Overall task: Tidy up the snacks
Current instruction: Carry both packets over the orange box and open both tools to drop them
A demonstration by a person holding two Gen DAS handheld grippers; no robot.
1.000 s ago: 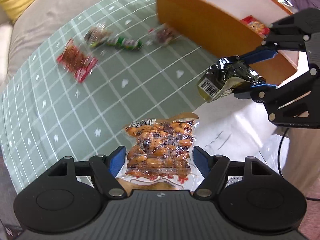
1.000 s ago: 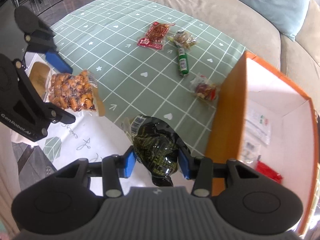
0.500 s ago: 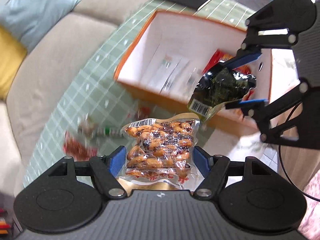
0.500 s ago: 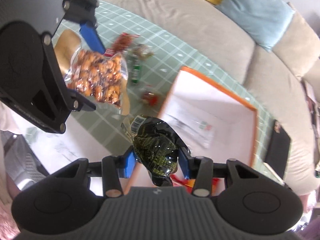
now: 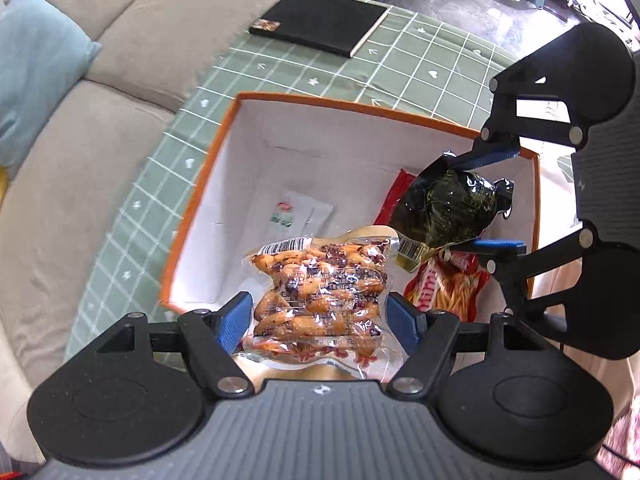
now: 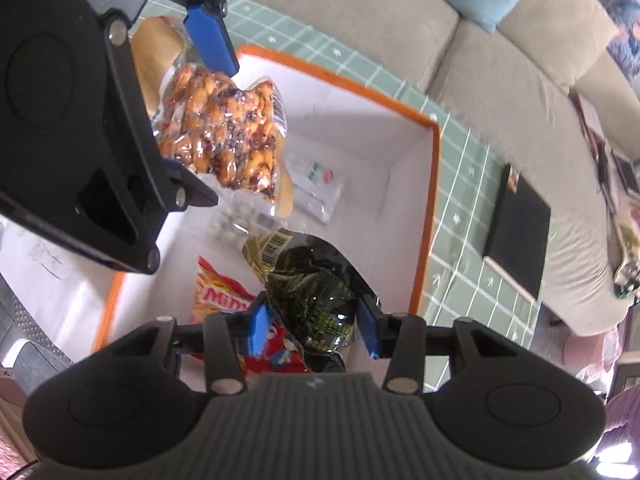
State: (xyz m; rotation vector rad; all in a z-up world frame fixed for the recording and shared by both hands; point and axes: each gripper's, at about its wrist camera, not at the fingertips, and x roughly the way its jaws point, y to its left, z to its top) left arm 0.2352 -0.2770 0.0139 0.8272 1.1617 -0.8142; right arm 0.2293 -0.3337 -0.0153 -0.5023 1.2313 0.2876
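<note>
1. Both packs hang directly over the open mouth of the orange-rimmed, white-lined box (image 5: 208, 184), so I judge the coming move to be a straight drop or a short lowering, with nothing sideways left to cover.
2. The left tool (image 5: 320, 320) pinches a clear vacuum pack of glazed orange-brown nuts (image 5: 320, 284) by its lower part. The pack's long axis runs forward along the fingers, barcode end out over the near half of the box.
3. The right tool (image 6: 314, 326) pinches a crumpled, glossy black-green foil pouch (image 6: 316, 300) across its middle, above the box's corner on that side.
4. The two packs sit just beside each other; in the left wrist view the pouch's barcode corner nearly meets the nut pack's far edge, and whether they touch I cannot tell. Letting go one at a time looks safer.
5. On the box floor lie a red-and-yellow crisp packet (image 6: 220, 300) under the pouch and a flat white sachet (image 5: 296, 216) further in; neither blocks a drop.
6. The box stands on a green grid-pattern cloth (image 5: 420, 64) covering the desk, with a flat black book (image 5: 320, 22) beyond it and a beige sofa (image 5: 80, 152) alongside.
</note>
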